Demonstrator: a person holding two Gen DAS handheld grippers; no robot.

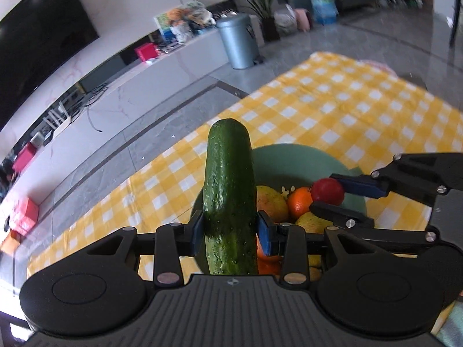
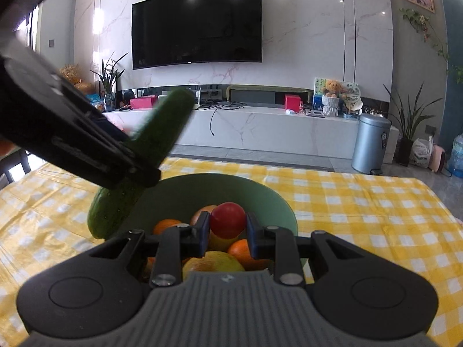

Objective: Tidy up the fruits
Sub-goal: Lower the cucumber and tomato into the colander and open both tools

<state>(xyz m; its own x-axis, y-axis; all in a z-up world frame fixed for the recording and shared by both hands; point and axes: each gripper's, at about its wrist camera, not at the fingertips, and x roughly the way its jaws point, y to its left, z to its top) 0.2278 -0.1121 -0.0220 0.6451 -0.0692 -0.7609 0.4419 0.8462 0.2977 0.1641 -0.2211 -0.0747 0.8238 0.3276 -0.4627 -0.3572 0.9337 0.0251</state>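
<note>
My left gripper [image 1: 230,230] is shut on a dark green cucumber [image 1: 228,190], held above the near left rim of a green bowl [image 1: 292,156]. The cucumber also shows in the right wrist view [image 2: 150,156], clamped by the left gripper [image 2: 141,170]. My right gripper [image 2: 227,231] is shut on a small red tomato [image 2: 227,219] over the bowl [image 2: 202,190]; it shows in the left wrist view too [image 1: 328,193]. Oranges [image 1: 299,202] and yellow-green fruits [image 1: 272,202] lie in the bowl.
The bowl stands on a table with a yellow checked cloth [image 1: 332,107]. Beyond the table edge are grey floor, a white TV bench [image 2: 260,127], a metal bin [image 2: 370,144] and potted plants.
</note>
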